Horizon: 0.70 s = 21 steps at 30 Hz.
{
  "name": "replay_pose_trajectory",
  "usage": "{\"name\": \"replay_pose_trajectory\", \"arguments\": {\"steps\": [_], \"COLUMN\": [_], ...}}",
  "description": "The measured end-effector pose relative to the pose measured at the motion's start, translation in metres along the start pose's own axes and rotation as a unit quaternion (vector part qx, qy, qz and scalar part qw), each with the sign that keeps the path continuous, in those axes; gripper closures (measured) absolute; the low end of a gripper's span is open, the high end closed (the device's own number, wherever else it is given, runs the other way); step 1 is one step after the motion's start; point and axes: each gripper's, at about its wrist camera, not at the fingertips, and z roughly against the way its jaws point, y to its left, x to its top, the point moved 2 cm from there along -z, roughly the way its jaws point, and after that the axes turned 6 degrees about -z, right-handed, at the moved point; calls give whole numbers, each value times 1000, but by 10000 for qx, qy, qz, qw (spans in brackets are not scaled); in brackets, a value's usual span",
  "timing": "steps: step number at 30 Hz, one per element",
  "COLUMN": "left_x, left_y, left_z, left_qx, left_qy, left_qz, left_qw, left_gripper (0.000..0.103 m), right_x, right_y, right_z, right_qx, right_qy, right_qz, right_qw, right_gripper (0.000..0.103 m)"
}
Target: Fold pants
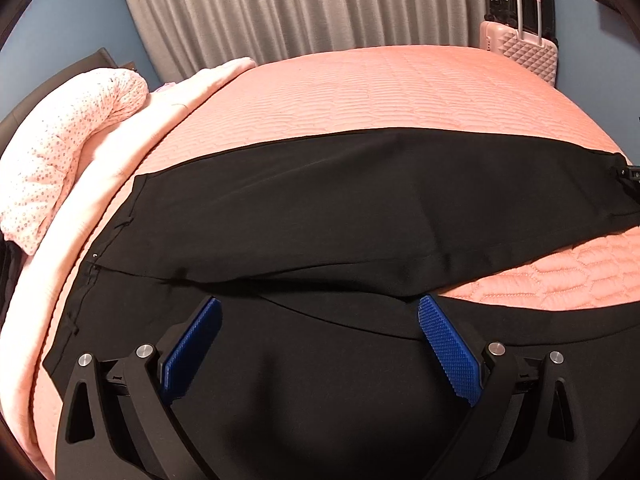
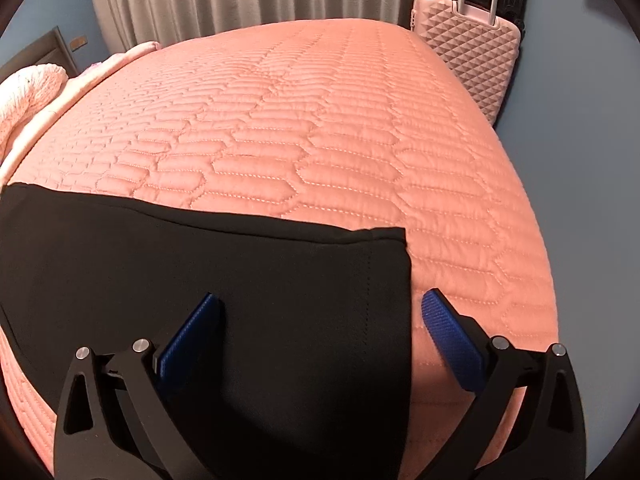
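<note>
Folding these pants (image 1: 340, 200) well means I take both ends of the black cloth at once, so the fold stays straight across the bed (image 1: 380, 92). They lie flat on the near part of the bed, lengthwise across it, with one leg laid over the other. My judgement is that the first fold is done and the next one brings the hem end over toward the waist. My left gripper (image 1: 320, 344) hangs over the wide waist part, its fingers apart and holding nothing. My right gripper (image 2: 320, 332) hangs over the hem end, also spread, with one finger over cloth and the other over the bed. The cloth looks thin, smooth and limp. The hem (image 2: 384, 280) shows a stitched line, and it sits square, well short of the bed's far edge.
</note>
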Motion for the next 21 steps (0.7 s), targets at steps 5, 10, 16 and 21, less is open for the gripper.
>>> {"name": "replay_pose_trajectory", "arguments": {"steps": [5,10,16,21], "left_x": [7,36,82,97], "left_y": [26,92,227,323], "left_z": [-10,-35,-111,-193], "left_qx": [206,785,1279,445], "left_qy": [20,-127,158,872], "left_qz": [-27,-2,233,1049], "left_qw": [9998,9968,9914,9896], "left_gripper": [5,5,5,6], "right_x": [2,5,5,3], "right_y": [1,13,13,13], "right_z": [11,13,11,9], "right_qx": [209,156,4,-114], "right_qy": [-97,-19,11,-38], "right_qz": [46,24,-225,-352], "right_qw": [9997,9999,9997,9993], "right_gripper": [47,85,86,85]}}
